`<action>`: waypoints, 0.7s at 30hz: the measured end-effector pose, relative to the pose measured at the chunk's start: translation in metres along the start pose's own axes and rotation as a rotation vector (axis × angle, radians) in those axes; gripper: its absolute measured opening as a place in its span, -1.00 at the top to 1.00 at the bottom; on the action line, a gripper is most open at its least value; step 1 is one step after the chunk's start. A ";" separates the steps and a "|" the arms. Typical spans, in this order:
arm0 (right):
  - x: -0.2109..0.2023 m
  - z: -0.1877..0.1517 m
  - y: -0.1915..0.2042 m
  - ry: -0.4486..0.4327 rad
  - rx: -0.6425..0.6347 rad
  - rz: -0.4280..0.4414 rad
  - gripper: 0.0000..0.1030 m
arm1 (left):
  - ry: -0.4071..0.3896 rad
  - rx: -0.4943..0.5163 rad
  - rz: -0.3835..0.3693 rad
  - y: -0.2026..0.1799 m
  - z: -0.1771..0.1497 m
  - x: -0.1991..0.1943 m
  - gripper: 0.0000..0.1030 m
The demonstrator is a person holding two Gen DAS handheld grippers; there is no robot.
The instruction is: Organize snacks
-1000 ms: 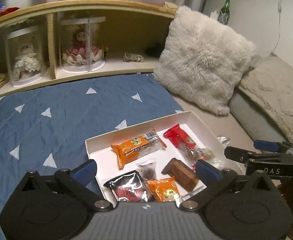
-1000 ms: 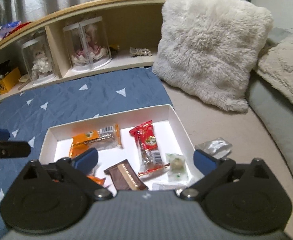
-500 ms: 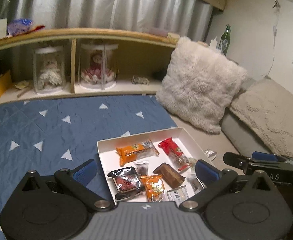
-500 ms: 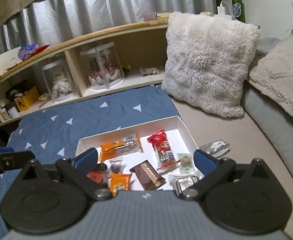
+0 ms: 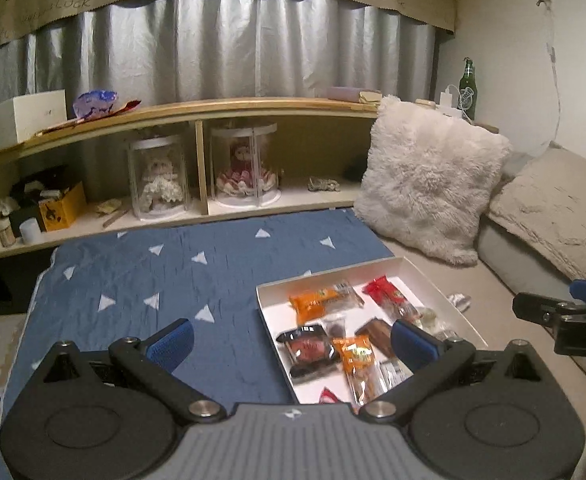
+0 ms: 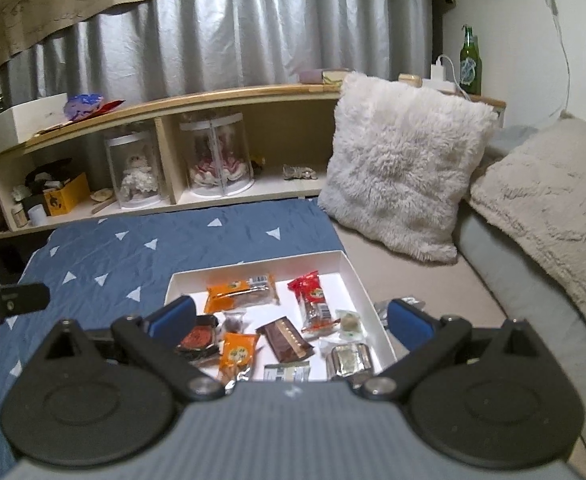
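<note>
A white shallow box (image 5: 329, 278) (image 6: 253, 269) lies on the bed and holds several wrapped snacks: an orange packet (image 5: 323, 300) (image 6: 241, 294), a red packet (image 5: 387, 292) (image 6: 311, 294), a brown bar (image 5: 377, 334) (image 6: 287, 340), a black-and-red packet (image 5: 309, 348). One silver wrapper (image 5: 459, 301) (image 6: 407, 303) lies on the bed just right of the box. My left gripper (image 5: 293, 342) is open and empty, high above the box's left side. My right gripper (image 6: 289, 320) is open and empty above the box.
A blue quilt with white triangles (image 5: 173, 276) covers the left of the bed. A fluffy white pillow (image 5: 429, 184) and a beige cushion (image 5: 553, 208) stand at the right. A wooden shelf (image 5: 197, 108) with two doll cases runs behind.
Both grippers have pulled up and back from the box, so more of the room shows. The snacks in the box have not moved.
</note>
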State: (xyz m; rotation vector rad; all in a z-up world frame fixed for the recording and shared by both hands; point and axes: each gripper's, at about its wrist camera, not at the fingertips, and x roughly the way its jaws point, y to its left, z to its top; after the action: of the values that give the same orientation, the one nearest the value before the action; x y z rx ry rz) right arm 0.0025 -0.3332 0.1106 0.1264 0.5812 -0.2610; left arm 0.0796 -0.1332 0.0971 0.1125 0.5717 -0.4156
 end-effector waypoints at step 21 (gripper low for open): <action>-0.048 -0.080 0.017 -0.003 -0.066 -0.018 -0.99 | 0.021 0.032 0.063 -0.003 -0.082 -0.028 -1.00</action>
State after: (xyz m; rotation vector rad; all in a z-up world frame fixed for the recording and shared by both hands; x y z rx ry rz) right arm -0.0730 -0.2915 0.0720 0.0570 0.5875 -0.2596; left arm 0.0158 -0.1078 0.0435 0.1657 0.5807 -0.3630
